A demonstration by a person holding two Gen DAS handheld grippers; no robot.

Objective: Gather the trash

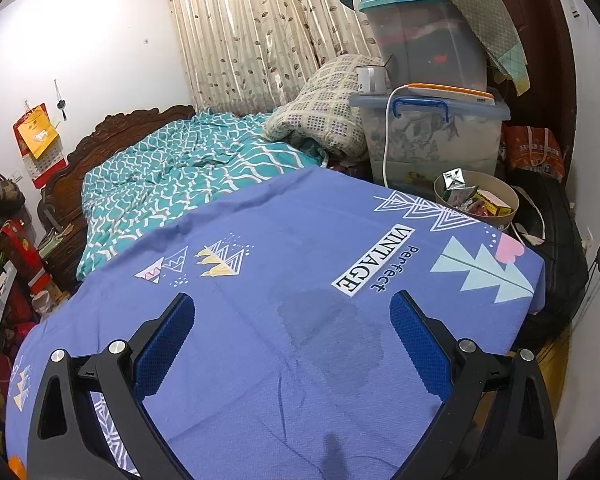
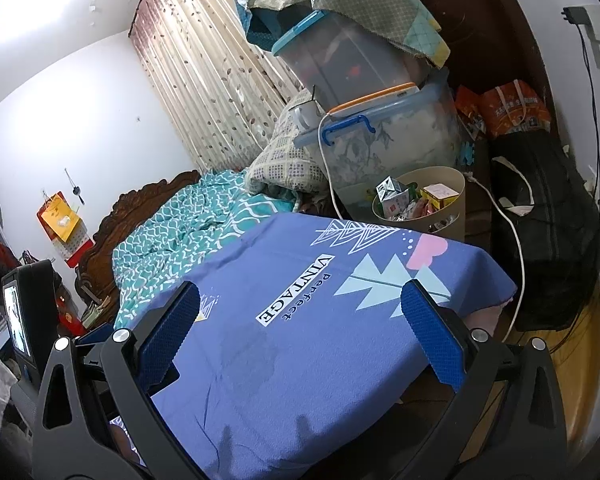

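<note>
Item: bedroom scene, two handheld grippers above a purple printed cloth spread flat over the foot of a bed. Left gripper: jaws spread wide, nothing between the blue pads, aimed down the length of the cloth; a darker damp-looking patch lies on the fabric roughly between its fingers. Right gripper: likewise wide and empty, hovering over the same cloth near the "Perfect VINTAGE" print. Trash: none visible on the cloth itself — the collected pieces sit in a round beige bin just past the far right corner of the cloth, holding a silver crumpled carton, a yellow-and-red box and assorted wrappers. The bin stands on the floor against a stack of clear storage boxes, presumably so it is reachable from the cloth's edge. Also present: teal patterned quilt bunched toward the carved headboard, a rolled checked blanket, a white mug on the lower box lid, a white cable trailing to the floor, a black bag at right. Judgement: with both grippers empty and the surface bare, the collecting appears at or near its end.
</note>
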